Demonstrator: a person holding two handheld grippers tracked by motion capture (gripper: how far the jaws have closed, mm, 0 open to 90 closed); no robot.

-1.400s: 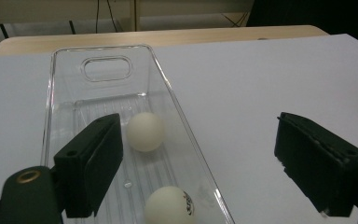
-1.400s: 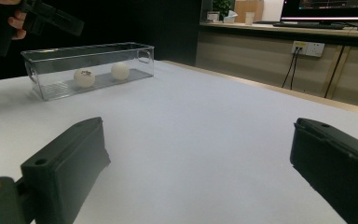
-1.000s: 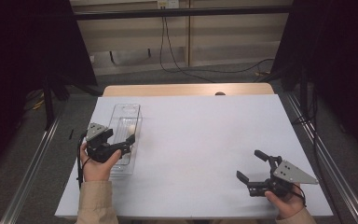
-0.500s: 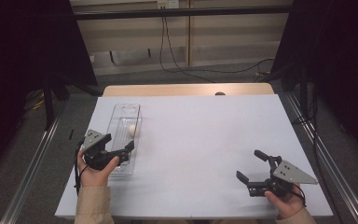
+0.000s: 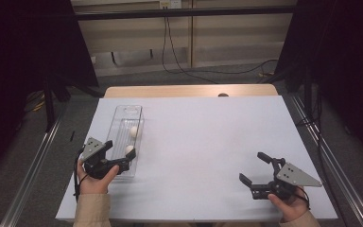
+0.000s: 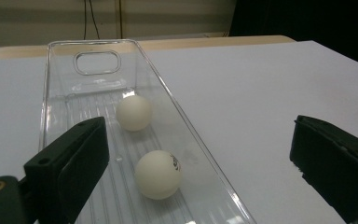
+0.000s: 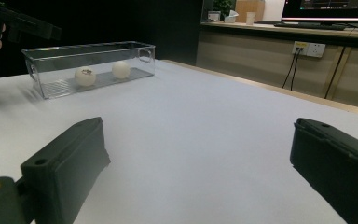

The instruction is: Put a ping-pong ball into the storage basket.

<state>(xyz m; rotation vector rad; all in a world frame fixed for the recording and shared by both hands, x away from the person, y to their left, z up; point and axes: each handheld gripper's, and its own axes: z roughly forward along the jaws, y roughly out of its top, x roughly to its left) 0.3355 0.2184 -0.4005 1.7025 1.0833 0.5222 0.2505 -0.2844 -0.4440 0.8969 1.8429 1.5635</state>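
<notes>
Lower left: the left tongs (image 5: pixel 123 158), released and just opening, have drawn back from the clear bin (image 5: pixel 120 124) holding two balls (image 5: pixel 133 131). Lower right: the right tongs (image 5: pixel 255 169) gape empty over the bare white surface (image 5: pixel 203 142).

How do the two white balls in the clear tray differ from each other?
The near ball lies close to the left gripper, between its open jaws in that gripper's view; the far ball sits farther along the clear tray, toward its handle end. The near ball shows a dark printed mark; the far ball looks plain. Both are white, round, apart, and rest on the tray's ribbed floor.
</notes>
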